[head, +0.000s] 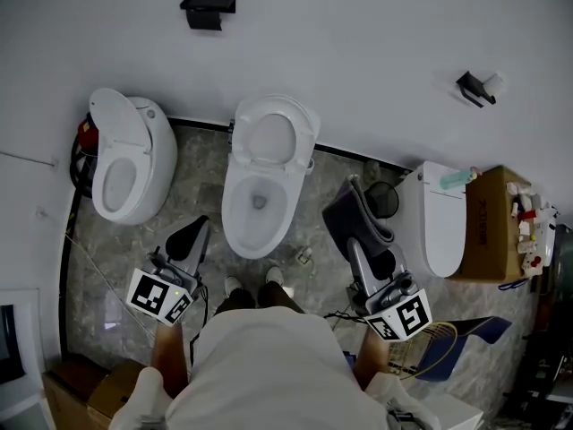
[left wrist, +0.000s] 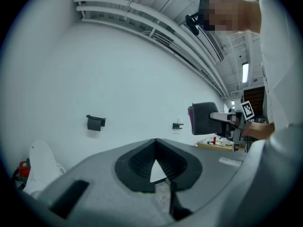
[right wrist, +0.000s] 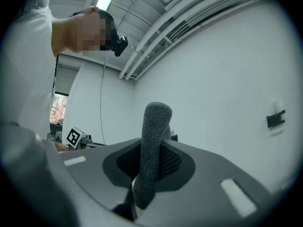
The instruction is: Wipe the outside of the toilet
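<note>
We are holding the left gripper (left wrist: 156,145) with its jaws closed tip to tip, nothing between them. We are clamping the right gripper (right wrist: 150,161) on a dark grey cloth (right wrist: 152,141), which is sticking up past the jaw tips. In the head view the open white toilet (head: 260,191) is sitting between the two grippers, just ahead of our shoes (head: 235,285). The cloth is sitting off its right flank, not touching it. Both gripper views are facing the white wall (right wrist: 227,70).
</note>
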Demonstrator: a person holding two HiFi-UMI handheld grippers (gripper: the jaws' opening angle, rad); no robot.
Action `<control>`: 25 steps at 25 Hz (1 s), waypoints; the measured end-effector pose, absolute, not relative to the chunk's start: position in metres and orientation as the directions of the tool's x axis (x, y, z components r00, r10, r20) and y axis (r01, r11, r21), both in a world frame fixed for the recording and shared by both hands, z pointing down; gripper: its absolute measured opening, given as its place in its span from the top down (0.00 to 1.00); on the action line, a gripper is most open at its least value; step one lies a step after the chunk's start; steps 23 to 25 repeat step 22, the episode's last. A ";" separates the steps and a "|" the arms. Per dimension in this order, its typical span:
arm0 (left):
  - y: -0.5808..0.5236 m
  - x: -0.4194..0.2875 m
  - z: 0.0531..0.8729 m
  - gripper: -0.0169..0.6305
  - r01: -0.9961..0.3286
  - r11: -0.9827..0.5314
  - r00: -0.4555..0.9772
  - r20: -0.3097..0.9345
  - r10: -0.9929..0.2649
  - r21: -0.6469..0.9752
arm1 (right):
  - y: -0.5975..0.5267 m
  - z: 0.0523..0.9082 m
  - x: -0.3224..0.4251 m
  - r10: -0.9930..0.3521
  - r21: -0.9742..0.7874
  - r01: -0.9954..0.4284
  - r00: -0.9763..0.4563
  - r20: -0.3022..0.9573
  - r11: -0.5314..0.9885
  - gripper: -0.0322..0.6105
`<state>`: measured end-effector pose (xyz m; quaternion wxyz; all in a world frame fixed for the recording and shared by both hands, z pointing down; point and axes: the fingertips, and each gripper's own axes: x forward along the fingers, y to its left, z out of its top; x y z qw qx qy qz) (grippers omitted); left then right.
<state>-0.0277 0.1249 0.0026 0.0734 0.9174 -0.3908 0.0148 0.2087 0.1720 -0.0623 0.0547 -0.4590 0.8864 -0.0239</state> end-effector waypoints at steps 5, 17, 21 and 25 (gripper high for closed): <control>0.136 -0.032 -0.003 0.98 -0.731 -0.673 0.682 0.076 -0.727 0.115 | 0.175 -0.068 0.200 -0.797 -0.070 -0.795 -0.598 -0.086 0.603 0.86; 0.148 -0.044 -0.004 0.98 -0.762 -0.637 0.646 0.076 -0.760 0.114 | 0.172 -0.075 0.210 -0.804 -0.036 -0.805 -0.587 -0.093 0.592 0.86; 0.146 -0.037 -0.004 0.98 -0.758 -0.642 0.651 0.068 -0.756 0.114 | 0.171 -0.072 0.218 -0.814 -0.026 -0.816 -0.574 -0.085 0.578 0.86; 0.145 -0.035 -0.005 0.98 -0.757 -0.644 0.652 0.066 -0.755 0.113 | 0.170 -0.071 0.220 -0.816 -0.024 -0.818 -0.571 -0.083 0.575 0.86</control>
